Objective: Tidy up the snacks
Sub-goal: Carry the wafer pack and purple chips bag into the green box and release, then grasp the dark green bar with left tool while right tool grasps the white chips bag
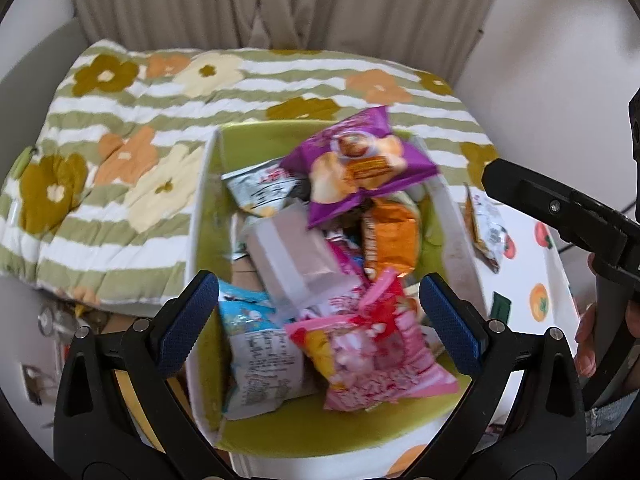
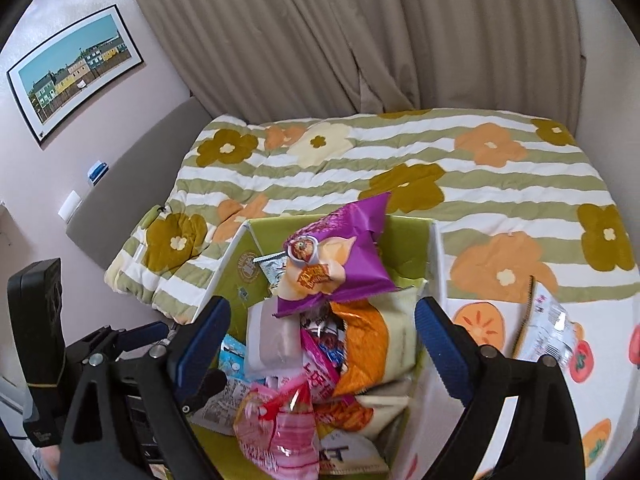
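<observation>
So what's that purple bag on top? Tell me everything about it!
The purple snack bag is a shiny, puffy foil packet with crimped ends, printed with pale chips, a round picture and an orange label. It looks sealed and full. It lies tilted on top of the heap of other packets at the far end of the green-lined box, resting on a grey-white packet and an orange one. Its print is too blurred to read. Neither gripper touches it.
</observation>
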Tool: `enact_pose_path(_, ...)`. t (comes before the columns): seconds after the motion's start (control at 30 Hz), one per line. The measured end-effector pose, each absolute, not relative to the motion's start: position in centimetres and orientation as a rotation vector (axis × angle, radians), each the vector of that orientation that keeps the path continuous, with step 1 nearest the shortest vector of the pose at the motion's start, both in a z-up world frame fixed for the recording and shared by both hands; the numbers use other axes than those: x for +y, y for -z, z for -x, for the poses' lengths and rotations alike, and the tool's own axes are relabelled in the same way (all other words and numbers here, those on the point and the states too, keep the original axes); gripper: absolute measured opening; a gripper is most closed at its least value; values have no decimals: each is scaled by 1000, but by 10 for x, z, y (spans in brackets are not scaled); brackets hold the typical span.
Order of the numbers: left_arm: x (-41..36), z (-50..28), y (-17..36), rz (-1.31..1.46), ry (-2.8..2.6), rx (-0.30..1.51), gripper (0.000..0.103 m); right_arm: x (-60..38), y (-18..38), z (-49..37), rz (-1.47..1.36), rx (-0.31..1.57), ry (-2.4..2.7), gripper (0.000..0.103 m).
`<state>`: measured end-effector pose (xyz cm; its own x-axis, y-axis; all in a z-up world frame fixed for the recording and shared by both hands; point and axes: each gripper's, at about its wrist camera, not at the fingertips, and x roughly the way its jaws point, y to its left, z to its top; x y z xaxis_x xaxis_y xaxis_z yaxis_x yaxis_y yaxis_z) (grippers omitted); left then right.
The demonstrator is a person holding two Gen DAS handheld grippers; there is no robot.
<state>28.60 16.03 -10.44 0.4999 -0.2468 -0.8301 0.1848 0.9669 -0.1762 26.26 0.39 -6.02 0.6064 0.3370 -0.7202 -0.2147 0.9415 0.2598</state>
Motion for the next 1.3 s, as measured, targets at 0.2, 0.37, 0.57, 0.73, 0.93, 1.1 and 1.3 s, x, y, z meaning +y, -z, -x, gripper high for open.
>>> enact_pose_path(0.2, 126, -273, 80, 44, 335, 953, 100, -30, 41, -234, -165, 840, -287, 92)
enact_pose_path(0.37, 82, -259, 65, -5, 378, 909, 100, -77, 26, -210, -136, 795, -255, 92)
enact_pose_path(0.57, 13, -243, 66, 14, 434, 911, 100, -145, 14, -200, -75, 750, -282, 92)
enact_pose_path(0.73, -58, -230, 89, -12, 469, 954, 100, -195, 14, -206, -12, 753, -361, 92)
enact_pose_path(0.93, -117, -225, 146, -27, 504, 1043, 100, -233, 45, -226, 134, 800, -497, 92)
enact_pose_path(1.1, -144, -222, 197, -68, 499, 1136, 100, -248, 92, -251, 176, 896, -614, 92)
enact_pose_path(1.3, -168, -223, 251, -174, 524, 1229, 83, -245, 137, -274, 224, 956, -685, 92)
